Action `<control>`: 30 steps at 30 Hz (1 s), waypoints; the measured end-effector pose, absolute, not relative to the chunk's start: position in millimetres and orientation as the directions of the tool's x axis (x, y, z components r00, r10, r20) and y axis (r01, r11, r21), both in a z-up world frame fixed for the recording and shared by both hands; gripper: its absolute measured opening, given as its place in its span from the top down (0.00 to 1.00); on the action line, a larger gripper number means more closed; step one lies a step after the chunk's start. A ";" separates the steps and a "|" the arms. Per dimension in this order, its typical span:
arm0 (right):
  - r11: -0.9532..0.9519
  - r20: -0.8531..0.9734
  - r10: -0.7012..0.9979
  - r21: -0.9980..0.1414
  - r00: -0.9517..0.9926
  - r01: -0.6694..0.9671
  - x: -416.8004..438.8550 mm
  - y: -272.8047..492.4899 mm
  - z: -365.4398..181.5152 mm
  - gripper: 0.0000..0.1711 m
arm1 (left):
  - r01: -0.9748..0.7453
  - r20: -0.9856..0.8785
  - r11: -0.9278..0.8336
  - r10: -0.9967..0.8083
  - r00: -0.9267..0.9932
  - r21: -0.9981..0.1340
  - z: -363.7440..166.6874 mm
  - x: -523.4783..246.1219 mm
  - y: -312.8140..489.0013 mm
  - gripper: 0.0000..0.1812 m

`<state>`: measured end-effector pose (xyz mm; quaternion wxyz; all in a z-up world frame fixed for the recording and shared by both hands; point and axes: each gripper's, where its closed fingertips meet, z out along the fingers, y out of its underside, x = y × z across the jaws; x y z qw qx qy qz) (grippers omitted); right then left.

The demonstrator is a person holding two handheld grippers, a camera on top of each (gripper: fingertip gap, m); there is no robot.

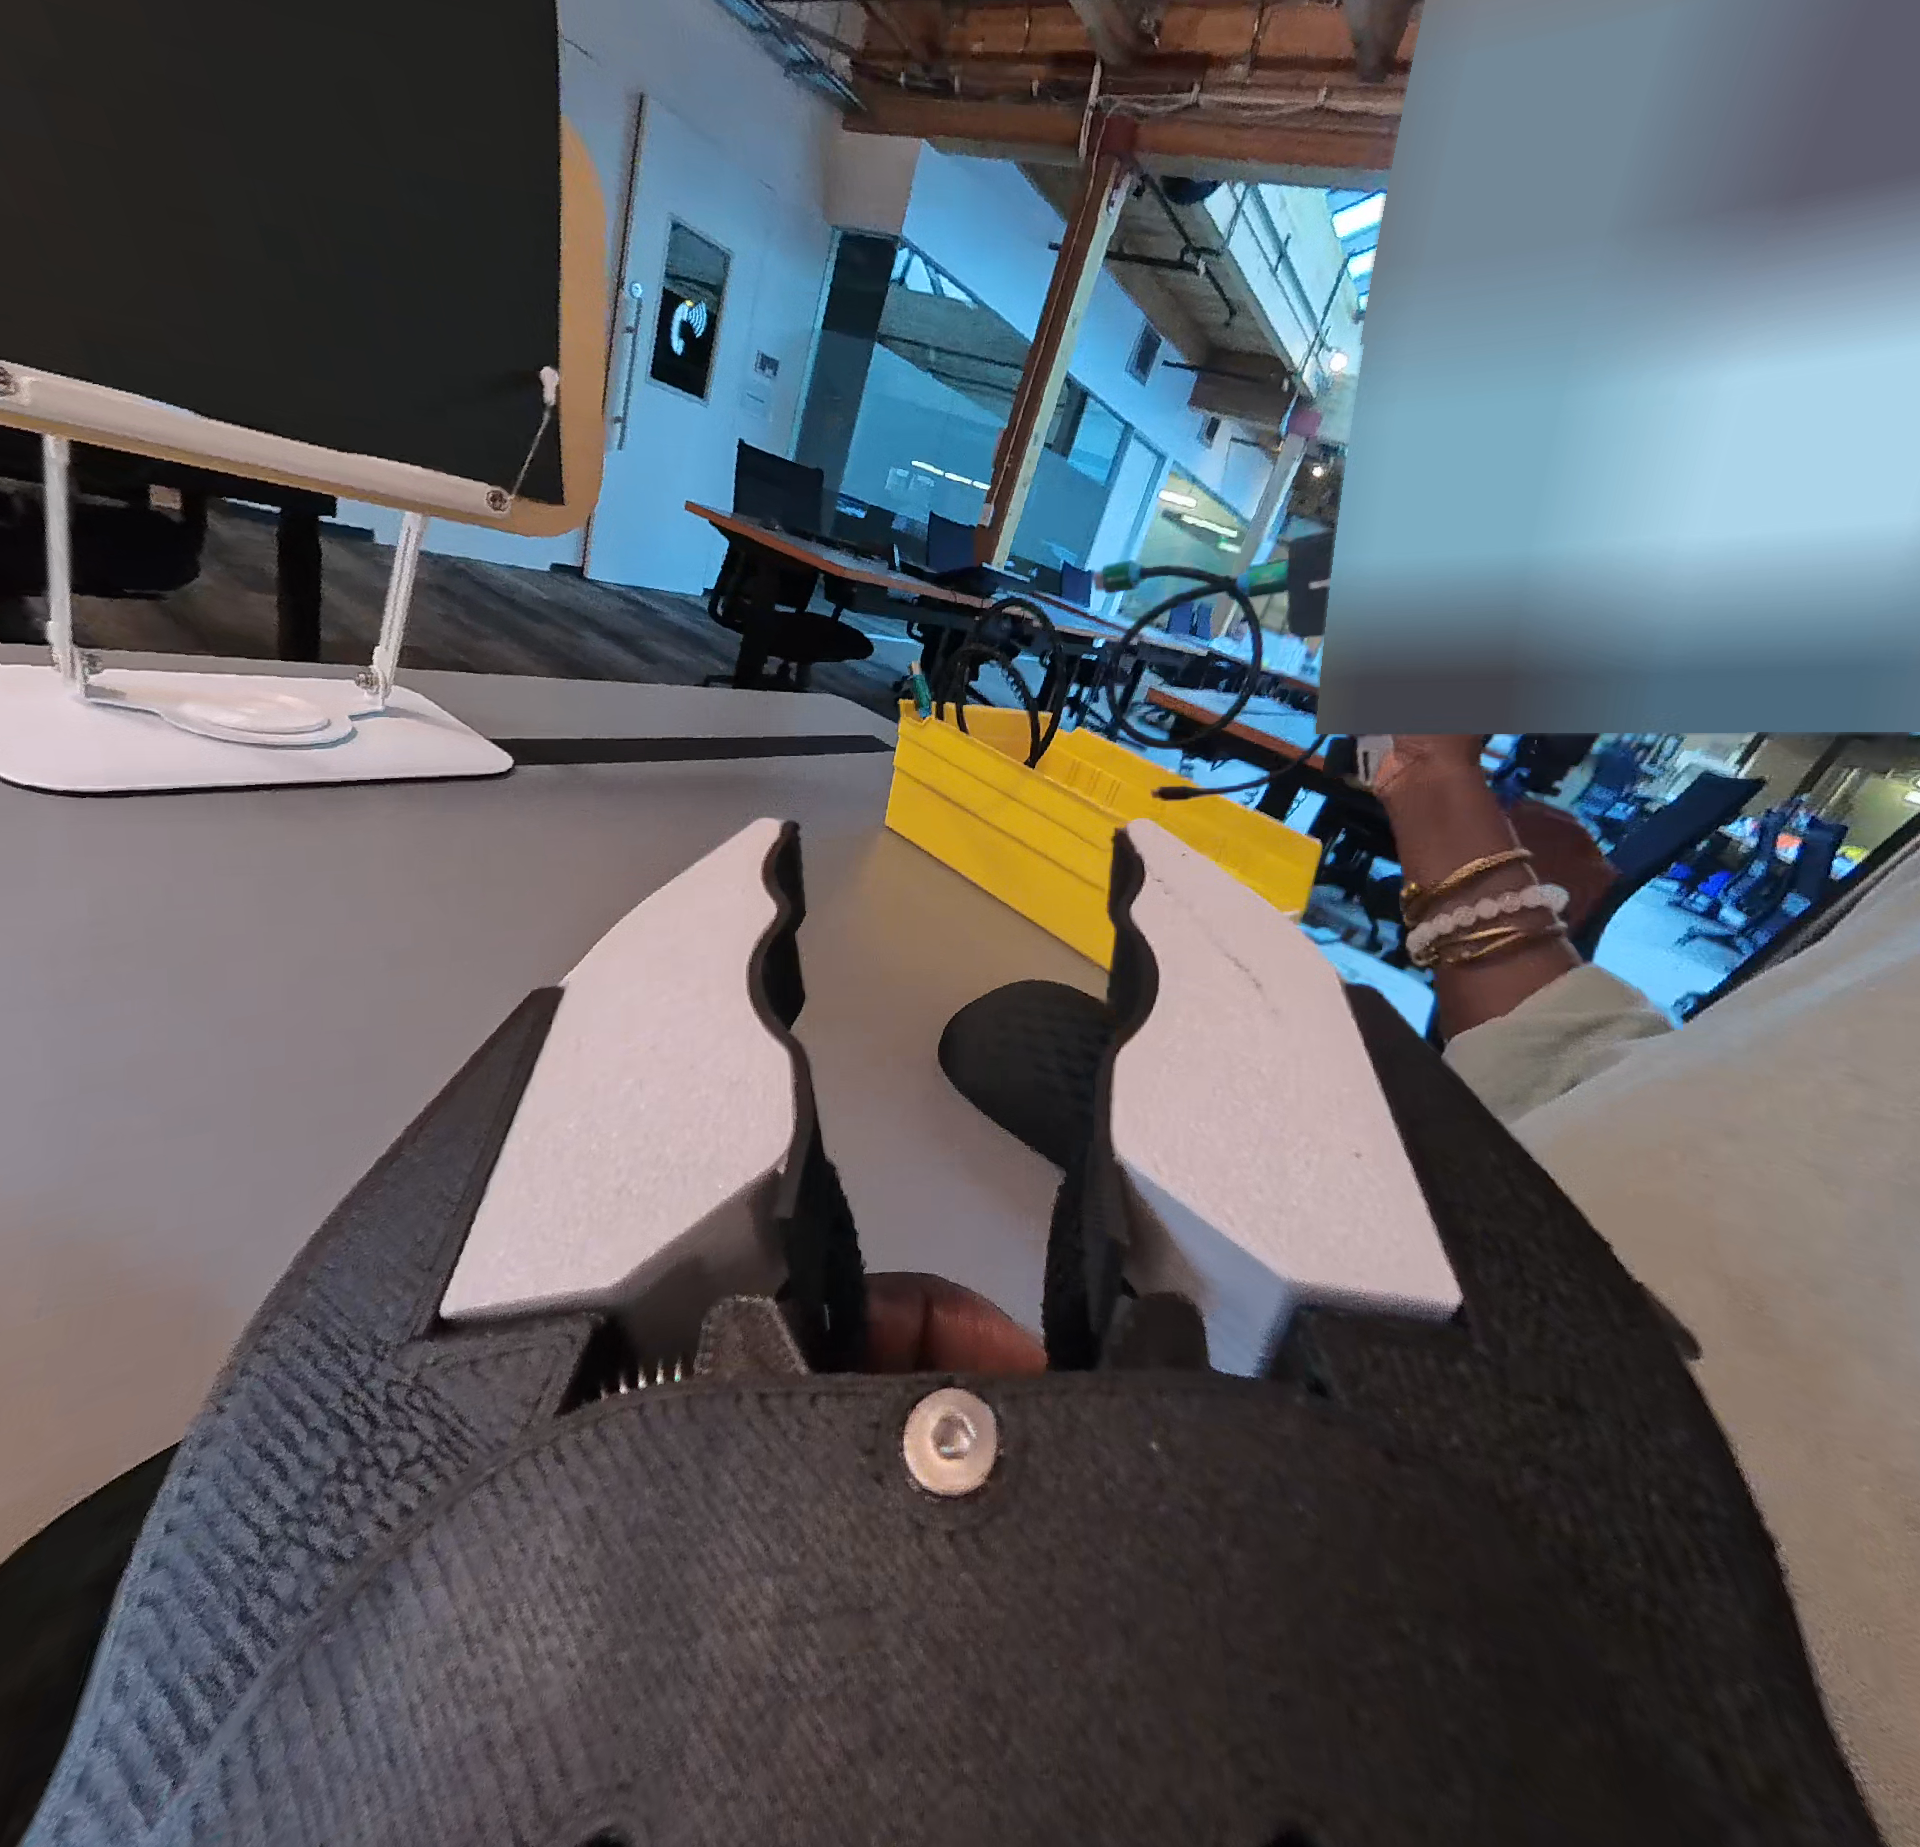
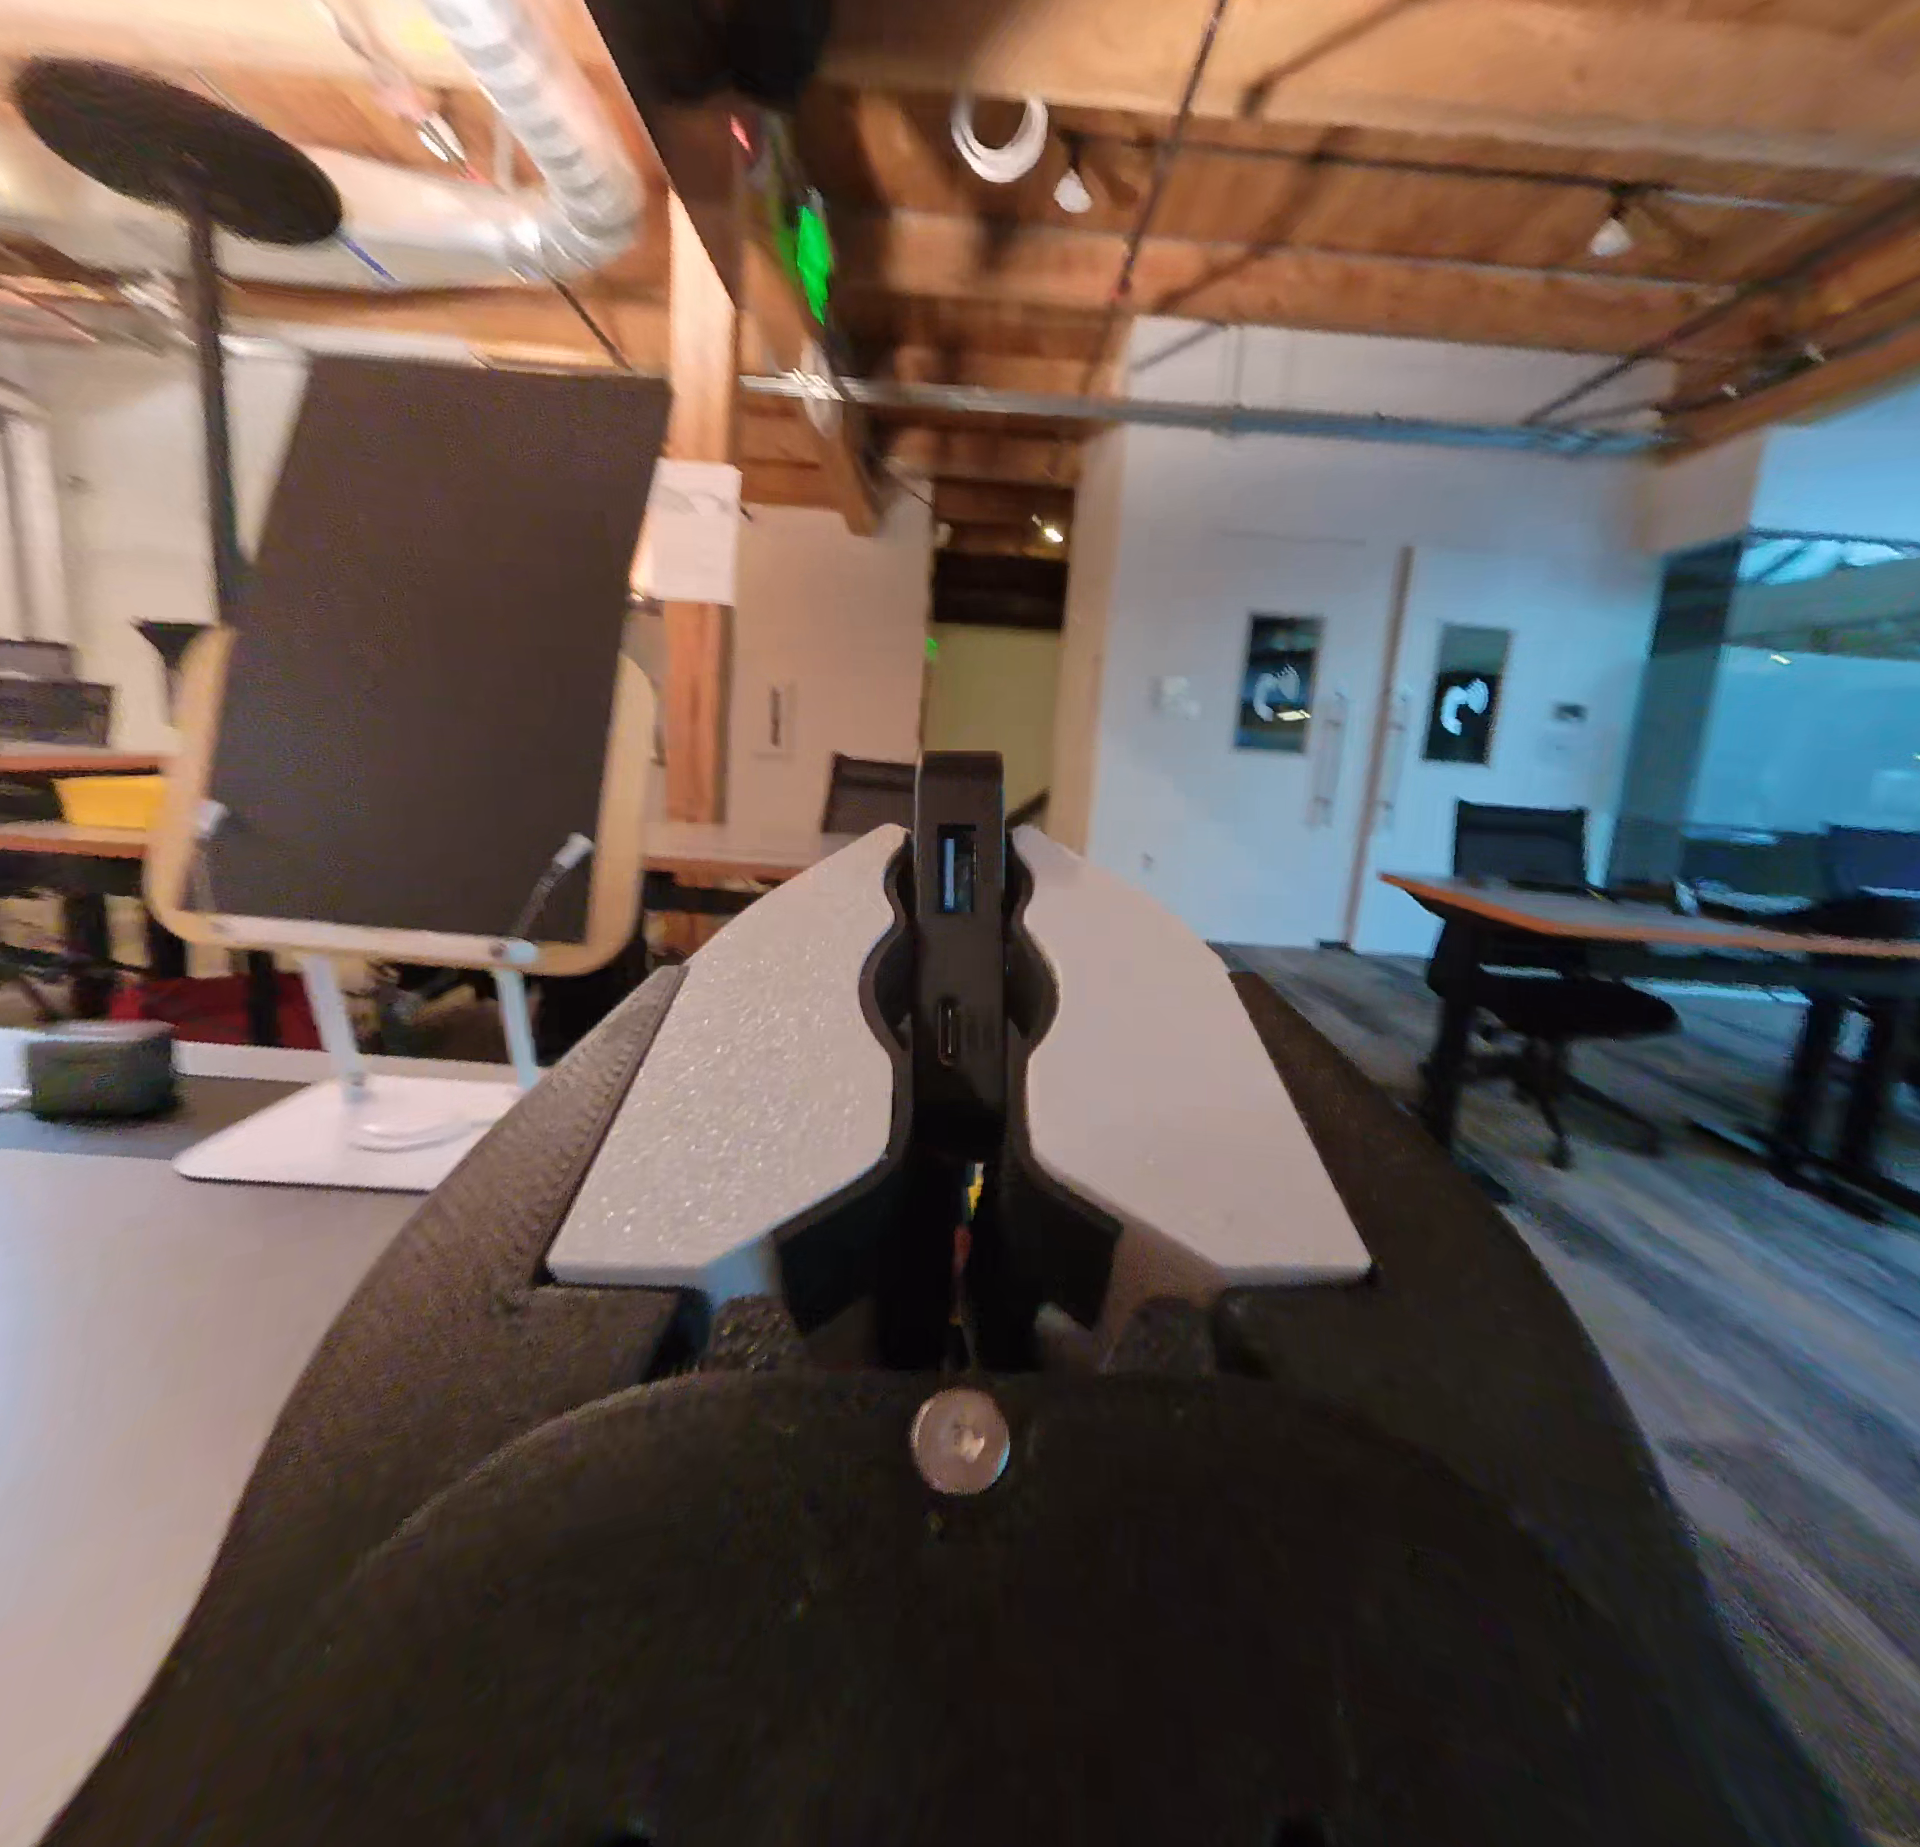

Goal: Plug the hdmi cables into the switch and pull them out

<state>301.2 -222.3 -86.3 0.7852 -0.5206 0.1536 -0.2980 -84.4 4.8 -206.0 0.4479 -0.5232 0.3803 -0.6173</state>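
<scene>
Right tongs point(image 2: 958, 862): clamped on the switch point(image 2: 958, 924), which stands upright on its narrow edge between the two white fingers point(image 2: 769, 1049). The switch is a slim black box, matte, with its top end poking just past the fingertips. The face turned to the camera carries two ports: a rectangular one with a blue insert near the top, and a small oval one lower down. No plug sits in either of these. A thin wire with a bit of yellow shows below the switch, deep between the fingers; where it ends cannot be told. The tongs are raised and aimed across the room, with the grey desk point(image 2: 156, 1382) low on the left. The picture is a little blurred.

Left tongs point(image 1: 956, 852): wide apart, holding nothing, low over the desk. A black, textured, rounded shape point(image 1: 1023, 1054) shows between the fingers; what it is cannot be told.

Cables: black hdmi cables point(image 1: 1039, 675) loop up out of a yellow bin point(image 1: 997, 821) that sits on the desk just beyond the left tongs. One loop arcs to the right, towards a person's arm point(image 1: 1455, 841) wearing several bracelets.

Also on the desk: a dark board on a white stand point(image 1: 249, 727), far left.
</scene>
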 end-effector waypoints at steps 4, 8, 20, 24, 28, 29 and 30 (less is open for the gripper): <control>0.150 0.132 -0.700 -0.934 0.702 0.325 336.4 -216.4 -120.5 0.92 | 0.113 0.247 -0.247 -0.969 -0.012 -0.962 -211.6 -82.0 4.6 0.69; -0.029 0.282 -0.710 -0.927 0.645 0.374 353.0 -198.5 -154.6 0.92 | 0.065 0.201 -0.199 -0.979 0.039 -0.978 -220.4 -79.1 6.9 0.70; -0.414 0.448 -0.432 -0.870 0.783 0.269 318.1 -147.5 -245.0 0.88 | -0.047 -0.012 0.012 -1.000 -0.004 -0.999 -230.2 -63.7 -9.3 0.70; -0.494 0.302 -0.312 -0.862 0.901 0.118 299.3 -141.8 -272.6 0.78 | -0.042 -0.043 0.045 -0.998 -0.034 -0.998 -229.1 -60.2 -15.8 0.70; -0.466 0.093 -0.218 -0.885 0.971 -0.020 274.0 -142.6 -269.7 0.70 | -0.012 -0.023 0.024 -0.999 -0.037 -1.000 -224.2 -62.0 -14.6 0.71; -0.430 0.048 -0.227 -0.901 0.973 -0.056 271.5 -144.8 -262.1 0.67 | -0.005 -0.015 0.015 -0.999 -0.030 -1.000 -223.0 -62.8 -12.5 0.71; -0.383 0.015 -0.241 -0.920 0.970 -0.081 270.2 -147.7 -251.9 0.64 | 0.001 -0.009 0.009 -1.000 -0.020 -1.000 -222.0 -63.7 -10.0 0.71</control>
